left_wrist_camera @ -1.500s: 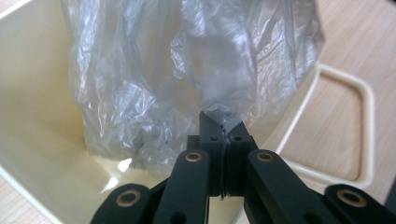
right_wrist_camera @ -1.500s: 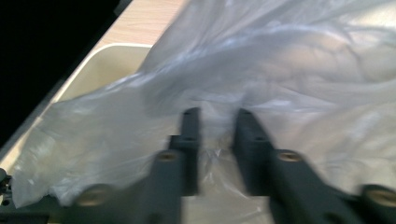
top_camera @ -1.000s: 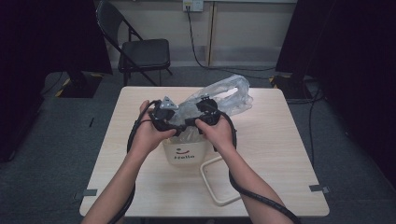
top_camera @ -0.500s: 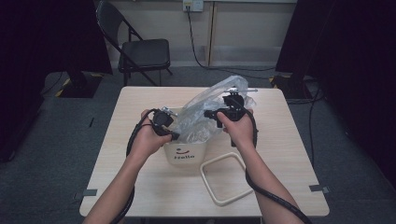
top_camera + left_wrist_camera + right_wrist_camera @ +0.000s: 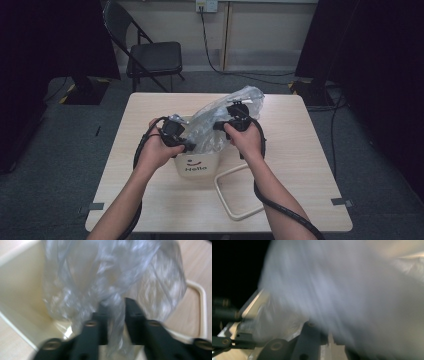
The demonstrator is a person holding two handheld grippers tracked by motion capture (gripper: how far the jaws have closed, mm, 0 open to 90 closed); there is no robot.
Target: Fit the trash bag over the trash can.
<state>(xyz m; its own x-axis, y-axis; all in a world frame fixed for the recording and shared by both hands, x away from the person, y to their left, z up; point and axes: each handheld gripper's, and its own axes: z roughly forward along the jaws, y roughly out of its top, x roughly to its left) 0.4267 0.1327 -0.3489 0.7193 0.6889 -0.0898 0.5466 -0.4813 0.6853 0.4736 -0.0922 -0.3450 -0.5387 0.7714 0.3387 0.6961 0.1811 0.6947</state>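
Note:
A cream bin (image 5: 196, 169) printed "Hello" stands mid-table. A clear plastic bag (image 5: 220, 117) rises out of it, stretched between my two grippers. My left gripper (image 5: 186, 146) is at the bin's near-left rim. In the left gripper view its jaws (image 5: 116, 305) pinch a bunched strip of the bag (image 5: 107, 272) above the bin's wall (image 5: 22, 290). My right gripper (image 5: 223, 125) is held higher, over the bin's far right, shut on the bag. In the right gripper view the blurred bag (image 5: 352, 290) covers most of its jaws (image 5: 329, 338).
A cream rectangular frame (image 5: 239, 196), perhaps the bin's lid ring, lies on the table (image 5: 310, 150) just right of the bin. A black folding chair (image 5: 150, 55) stands beyond the far edge. Cables trail from both grippers over the near side.
Both grippers were close together over the bin. The right one has moved up and to the far right, the left slightly left, pulling the bag taut and spread between them.

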